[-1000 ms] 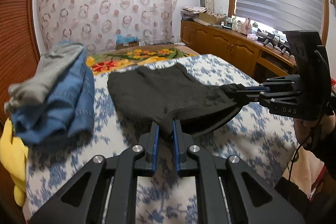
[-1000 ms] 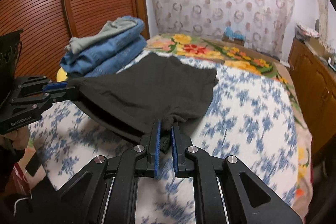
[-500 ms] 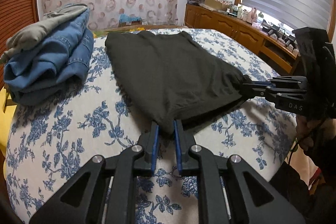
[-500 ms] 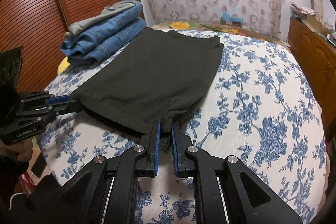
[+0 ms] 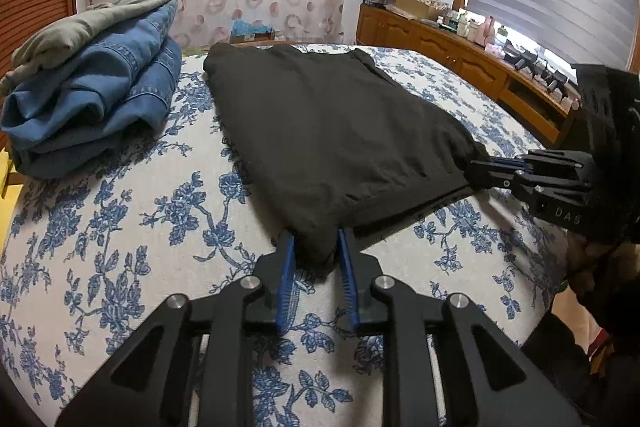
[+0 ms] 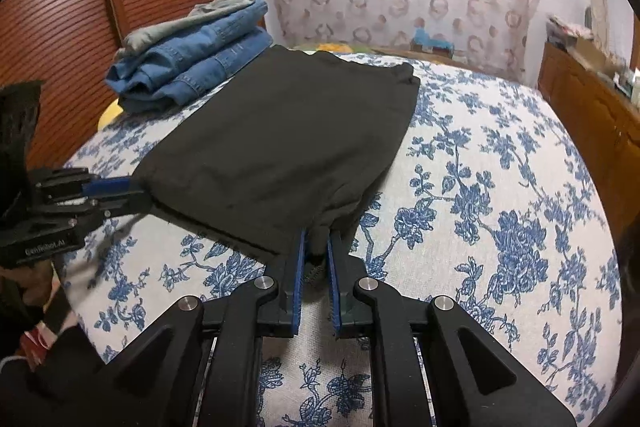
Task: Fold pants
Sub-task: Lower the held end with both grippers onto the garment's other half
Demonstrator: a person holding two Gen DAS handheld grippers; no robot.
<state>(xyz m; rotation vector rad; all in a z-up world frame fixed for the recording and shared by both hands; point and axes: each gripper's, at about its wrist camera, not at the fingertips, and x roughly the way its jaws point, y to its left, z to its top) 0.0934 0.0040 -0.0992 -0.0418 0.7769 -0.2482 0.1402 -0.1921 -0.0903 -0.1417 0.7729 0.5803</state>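
Near the front edge of the flowered bedspread (image 5: 120, 211), the black pants (image 5: 332, 131) lie folded flat, their far end up by the stack of folded jeans (image 5: 96, 99), which sits just to the pants' left. I hold the two near corners. My left gripper (image 5: 316, 251) has just been opening: its blue pads stand apart either side of the bunched corner, which sits loose between them and is no longer pinched, as far as I can tell. My right gripper (image 6: 316, 255) is nearly closed on the other near corner, a tuck of dark cloth clamped between its pads.

As I judge it, the step is letting go so the fold stays square. To do it well I should open both claws wide enough for the pads to clear the cloth before drawing back, then pull straight away from the pants, low and level, so neither corner drags or lifts. The right side needs to open soon, or the near hem may skew toward it.

Toward me from the pants there is bare bedspread, then the bed's edge, so retreat is free. Right of the pants the cover is wide and unoccupied. Left of them the jeans stack leaves only a narrow strip, so any sideways smoothing should go rightward. A wooden dresser (image 5: 460, 55) stands well beyond the pants' right.
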